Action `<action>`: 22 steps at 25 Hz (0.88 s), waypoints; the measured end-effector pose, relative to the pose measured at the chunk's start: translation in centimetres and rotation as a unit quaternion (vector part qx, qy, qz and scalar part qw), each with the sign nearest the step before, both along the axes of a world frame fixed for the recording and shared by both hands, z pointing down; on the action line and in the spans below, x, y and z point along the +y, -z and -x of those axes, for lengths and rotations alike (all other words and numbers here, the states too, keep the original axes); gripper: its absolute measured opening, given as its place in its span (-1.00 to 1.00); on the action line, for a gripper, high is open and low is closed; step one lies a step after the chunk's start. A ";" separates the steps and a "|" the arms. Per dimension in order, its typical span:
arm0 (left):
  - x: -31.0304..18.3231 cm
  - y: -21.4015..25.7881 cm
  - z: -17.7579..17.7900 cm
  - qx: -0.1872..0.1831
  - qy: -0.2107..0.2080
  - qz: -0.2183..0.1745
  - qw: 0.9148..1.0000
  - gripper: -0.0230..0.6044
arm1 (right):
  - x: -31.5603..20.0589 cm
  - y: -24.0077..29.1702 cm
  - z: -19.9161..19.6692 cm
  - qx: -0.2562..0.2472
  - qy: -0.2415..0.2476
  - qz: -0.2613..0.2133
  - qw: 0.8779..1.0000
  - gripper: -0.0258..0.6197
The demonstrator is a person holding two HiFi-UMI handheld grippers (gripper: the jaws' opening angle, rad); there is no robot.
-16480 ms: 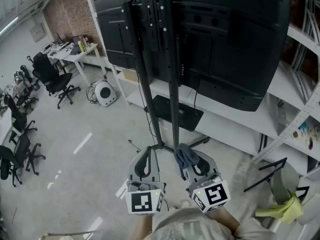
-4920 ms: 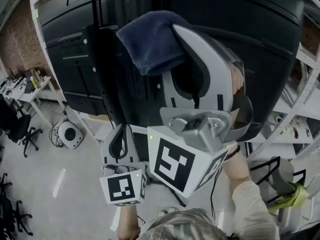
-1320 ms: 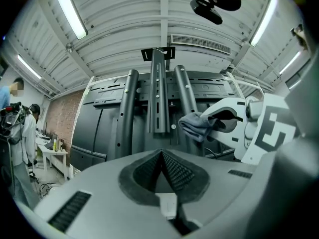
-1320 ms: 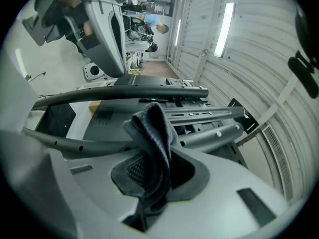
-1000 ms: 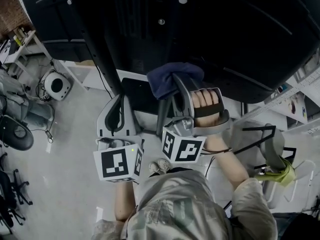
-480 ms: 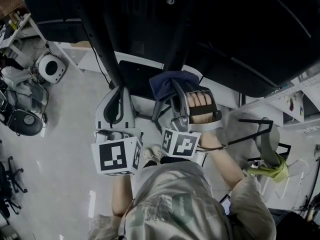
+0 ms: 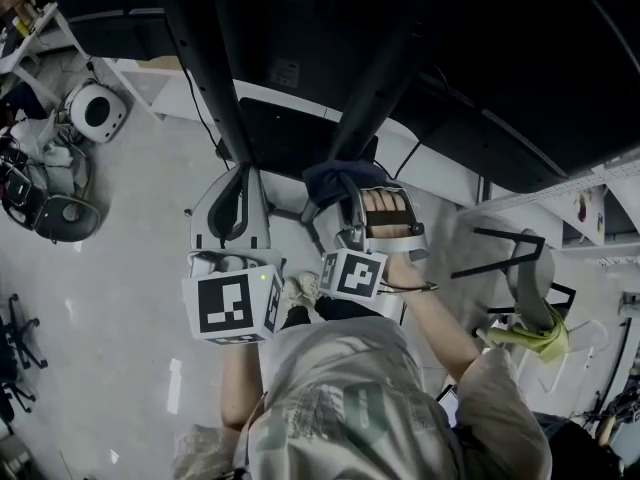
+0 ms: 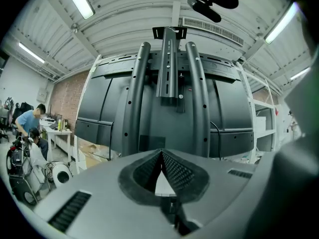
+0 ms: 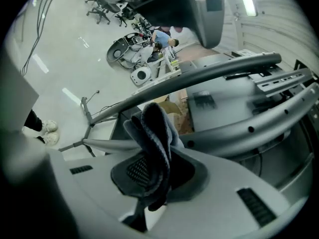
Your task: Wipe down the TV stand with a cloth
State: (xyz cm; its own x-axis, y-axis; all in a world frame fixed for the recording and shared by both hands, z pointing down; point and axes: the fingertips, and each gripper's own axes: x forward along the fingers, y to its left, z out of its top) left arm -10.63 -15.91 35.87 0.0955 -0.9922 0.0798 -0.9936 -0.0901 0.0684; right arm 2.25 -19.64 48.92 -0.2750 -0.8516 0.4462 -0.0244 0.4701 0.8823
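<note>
right tongs (image 7: 338, 206) have slid down the tv stand (image 7: 372, 83), cloth (image 7: 335, 178) pinched between them at centre; left tongs (image 7: 240, 180) clenched, empty.

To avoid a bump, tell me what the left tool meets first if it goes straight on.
Probably the TV stand: the shut left tool points between its two upright tubes, at the dark panel behind them. Depth is unclear.

Head view's pretty dim, the TV stand (image 7: 210, 68) nearly black against the pale floor (image 7: 110, 258). Ceiling tube lights (image 8: 79, 1) glare a bit. Heavy fisheye bending, dark corners, soft foreground.
</note>
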 end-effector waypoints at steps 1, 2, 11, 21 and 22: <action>0.0 -0.2 0.0 0.001 0.000 0.003 1.000 -0.88 | 0.0 -1.1 -0.1 0.002 -0.003 0.013 1.000 -0.74; 0.1 -0.5 0.1 0.002 0.000 0.006 1.000 -0.88 | 0.1 -2.1 -0.2 0.003 -0.006 0.026 1.000 -0.74; 0.5 -3.5 1.9 0.016 0.018 0.038 0.999 -0.88 | 0.1 -9.1 -0.2 0.043 -0.014 0.075 0.996 -0.74; 1.2 -9.5 1.6 0.030 0.022 0.108 0.993 -0.88 | 0.8 -20.1 -0.4 0.066 0.002 0.136 0.989 -0.74; 1.2 -9.9 1.6 0.030 0.023 0.110 0.993 -0.88 | 0.8 -21.0 -0.5 0.069 0.004 0.136 0.988 -0.74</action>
